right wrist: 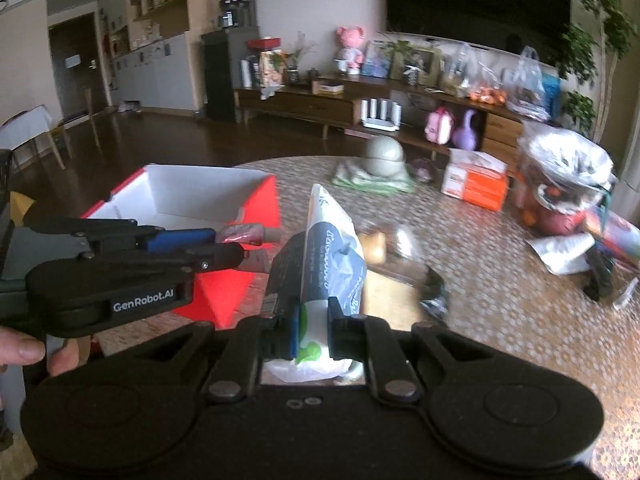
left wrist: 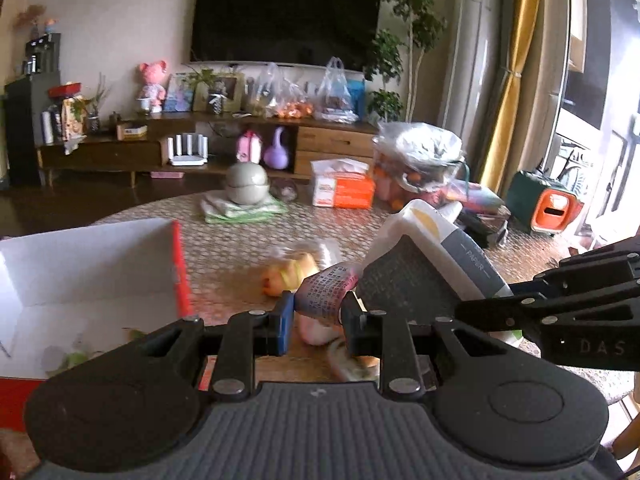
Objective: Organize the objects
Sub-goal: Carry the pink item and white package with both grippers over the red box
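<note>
My left claw (left wrist: 318, 312) is nearly closed, pinching a small pink printed packet (left wrist: 328, 290) whose long axis runs up and to the right from the pads. In the right wrist view that packet (right wrist: 244, 236) sticks out level toward the right, over the near corner of the red box (right wrist: 256, 200). My right claw (right wrist: 314, 322) is clamped tight on a white and grey tissue pack (right wrist: 324, 264), gripped at its lower end; its long axis runs away from me and upward, the far end tilted slightly left. Both packs hang above the patterned table (right wrist: 500, 300). The open, white-lined box sits just left of the two packs, its red edge near my left claw. Right of the tissue pack, a blurred wrapped snack (right wrist: 376, 246) lies on the table, with bare tabletop beyond it.
</note>
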Demonstrator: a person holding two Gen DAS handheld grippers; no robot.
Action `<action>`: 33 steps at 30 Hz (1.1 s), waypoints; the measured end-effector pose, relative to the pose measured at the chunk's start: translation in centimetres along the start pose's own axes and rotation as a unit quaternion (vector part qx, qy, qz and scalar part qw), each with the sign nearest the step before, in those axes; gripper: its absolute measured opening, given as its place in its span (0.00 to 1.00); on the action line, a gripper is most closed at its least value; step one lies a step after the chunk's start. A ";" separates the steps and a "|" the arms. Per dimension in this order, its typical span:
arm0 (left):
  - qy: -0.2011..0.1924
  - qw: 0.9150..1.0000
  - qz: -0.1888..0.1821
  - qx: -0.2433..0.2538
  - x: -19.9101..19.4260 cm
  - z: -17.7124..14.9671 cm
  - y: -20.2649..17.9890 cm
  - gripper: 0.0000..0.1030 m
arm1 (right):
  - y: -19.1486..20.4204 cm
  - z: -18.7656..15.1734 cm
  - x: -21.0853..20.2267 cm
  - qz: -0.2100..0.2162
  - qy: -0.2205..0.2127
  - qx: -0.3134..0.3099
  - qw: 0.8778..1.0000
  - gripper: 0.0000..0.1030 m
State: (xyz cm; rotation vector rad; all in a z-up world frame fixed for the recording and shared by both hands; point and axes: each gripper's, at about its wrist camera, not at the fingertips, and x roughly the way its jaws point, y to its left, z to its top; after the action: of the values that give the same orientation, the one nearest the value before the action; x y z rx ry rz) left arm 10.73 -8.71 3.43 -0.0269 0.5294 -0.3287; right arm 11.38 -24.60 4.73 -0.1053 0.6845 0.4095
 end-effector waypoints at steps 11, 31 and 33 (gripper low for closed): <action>-0.018 0.999 0.046 -0.011 -3.4 0.6 6.5 0.24 | 5.6 3.8 3.2 0.033 -0.003 -0.039 0.999 0.12; 0.025 0.990 0.140 -0.022 -3.2 0.9 19.1 0.24 | 11.7 8.0 13.3 0.062 0.041 -0.064 0.995 0.12; 0.038 0.988 0.147 -0.018 -2.4 0.8 20.1 0.24 | 11.9 7.8 14.7 0.062 0.049 -0.061 0.995 0.12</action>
State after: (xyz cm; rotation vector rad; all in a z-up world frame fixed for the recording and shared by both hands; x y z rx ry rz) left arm 15.23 11.03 3.09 0.0284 0.6071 -0.0327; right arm 21.48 -7.05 1.93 -0.2010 0.7654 0.5688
